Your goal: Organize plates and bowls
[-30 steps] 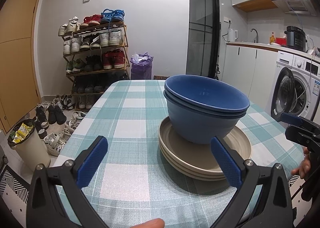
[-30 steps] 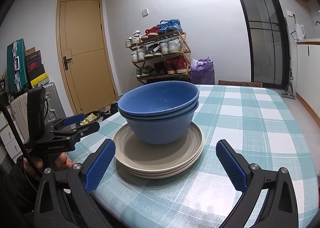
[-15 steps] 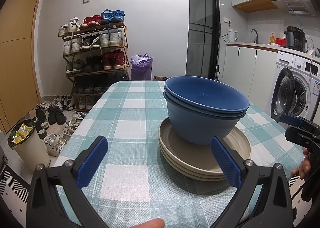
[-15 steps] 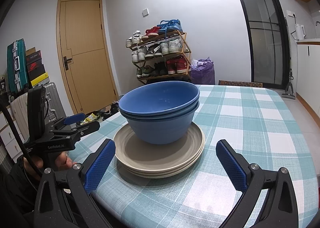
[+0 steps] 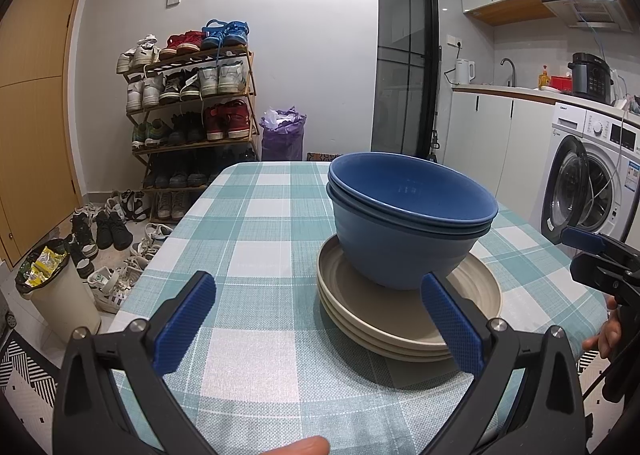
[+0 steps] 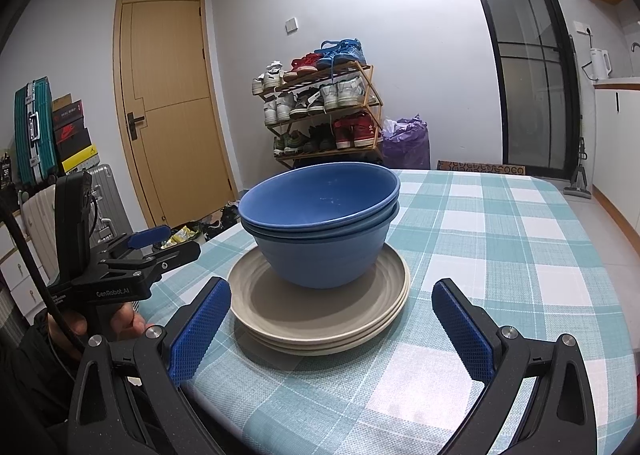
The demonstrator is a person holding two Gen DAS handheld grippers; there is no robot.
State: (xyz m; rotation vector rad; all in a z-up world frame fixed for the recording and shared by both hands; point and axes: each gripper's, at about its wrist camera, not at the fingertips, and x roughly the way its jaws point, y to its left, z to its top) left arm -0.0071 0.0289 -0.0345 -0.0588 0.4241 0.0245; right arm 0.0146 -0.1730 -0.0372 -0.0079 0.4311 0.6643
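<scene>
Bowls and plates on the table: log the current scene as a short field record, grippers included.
bowls: two blue bowls, nested, upright
plates: stack of beige plates, apparently three
relation: bowls sit on top of the plate stack
surface: checked tablecloth
left gripper: open, empty, short of the stack
right gripper: open, empty, short of the stack
contact: neither gripper touches the dishes

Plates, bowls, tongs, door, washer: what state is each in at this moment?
Blue bowls: two, nested, upright, on the plates.
Beige plates: stacked on the table.
Left tongs: open, holding nothing.
Right tongs: open, holding nothing.
Wooden door: shut.
Washing machine door: open.
</scene>
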